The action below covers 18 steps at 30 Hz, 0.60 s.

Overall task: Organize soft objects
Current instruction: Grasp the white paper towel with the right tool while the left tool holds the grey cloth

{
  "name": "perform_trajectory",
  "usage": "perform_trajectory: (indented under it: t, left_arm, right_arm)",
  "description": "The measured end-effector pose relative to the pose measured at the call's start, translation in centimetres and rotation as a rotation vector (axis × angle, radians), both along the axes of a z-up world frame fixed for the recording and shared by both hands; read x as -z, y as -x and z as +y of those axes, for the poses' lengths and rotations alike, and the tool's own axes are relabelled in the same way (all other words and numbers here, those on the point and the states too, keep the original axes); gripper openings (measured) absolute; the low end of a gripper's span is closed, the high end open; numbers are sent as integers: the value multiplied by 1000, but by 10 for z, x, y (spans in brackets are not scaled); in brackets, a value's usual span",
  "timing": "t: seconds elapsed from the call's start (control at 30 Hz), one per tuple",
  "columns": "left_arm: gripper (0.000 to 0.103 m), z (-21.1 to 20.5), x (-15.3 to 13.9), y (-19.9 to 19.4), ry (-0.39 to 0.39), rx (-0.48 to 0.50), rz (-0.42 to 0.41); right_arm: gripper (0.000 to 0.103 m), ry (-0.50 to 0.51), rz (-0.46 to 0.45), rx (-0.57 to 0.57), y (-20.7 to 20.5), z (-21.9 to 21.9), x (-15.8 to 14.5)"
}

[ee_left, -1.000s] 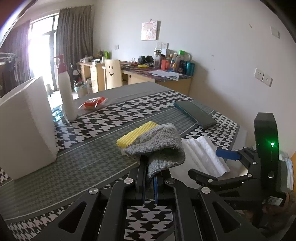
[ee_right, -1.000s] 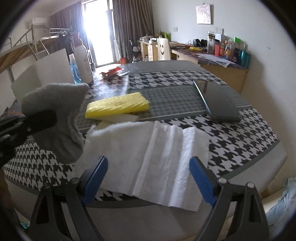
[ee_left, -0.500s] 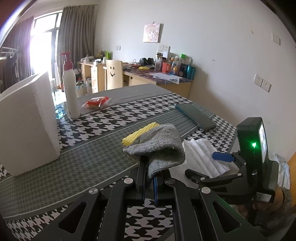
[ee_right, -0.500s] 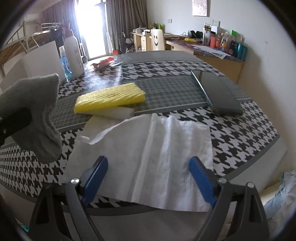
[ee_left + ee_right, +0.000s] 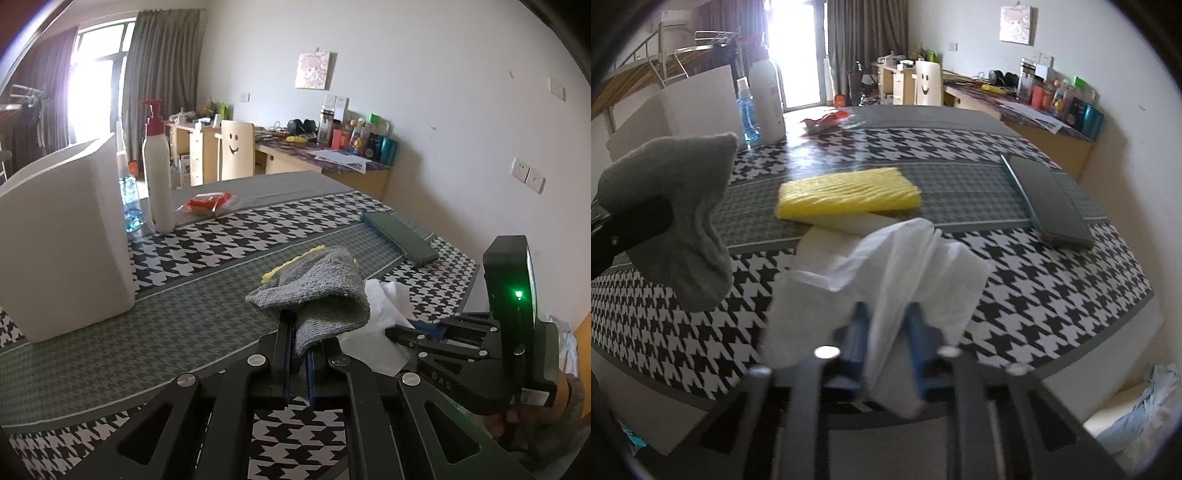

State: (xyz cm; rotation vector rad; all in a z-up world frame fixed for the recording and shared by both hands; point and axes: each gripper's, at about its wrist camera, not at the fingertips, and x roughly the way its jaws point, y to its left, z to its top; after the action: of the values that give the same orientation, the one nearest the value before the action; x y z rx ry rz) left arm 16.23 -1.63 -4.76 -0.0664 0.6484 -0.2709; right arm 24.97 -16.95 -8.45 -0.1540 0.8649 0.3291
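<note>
My left gripper [image 5: 298,354] is shut on a grey knitted cloth [image 5: 321,295] and holds it above the table; the cloth also hangs at the left of the right wrist view [image 5: 679,206]. My right gripper [image 5: 886,328] is shut on a white paper tissue [image 5: 905,266], bunching its near edge up off the houndstooth tablecloth [image 5: 1052,288]. The tissue shows in the left wrist view [image 5: 384,317] beside the right gripper [image 5: 417,328]. A yellow sponge [image 5: 849,192] lies on the table behind the tissue, on top of a white pad [image 5: 846,225].
A white box [image 5: 62,243], a white pump bottle [image 5: 159,177] and a blue bottle [image 5: 129,199] stand at the table's left. A red wrapper [image 5: 207,201] lies at the back. A dark flat case [image 5: 399,240] lies at the right. The table edge runs just below both grippers.
My right gripper has closed on the tissue's near edge, which now bunches up between the blue pads. The left gripper still holds the grey cloth, a little higher.
</note>
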Motion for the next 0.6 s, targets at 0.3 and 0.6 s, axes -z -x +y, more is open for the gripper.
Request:
perform_trajectory:
  t: [0.3,0.6]
  left_arm:
    - [6,7,-6,7,-6,-22,-20]
    - [6,8,-17,15,-9,-38,-54]
  right_arm:
    - [5,-107,21,-65,3,-7,-9]
    - [5,-214,-63,-92,23,-21,-46]
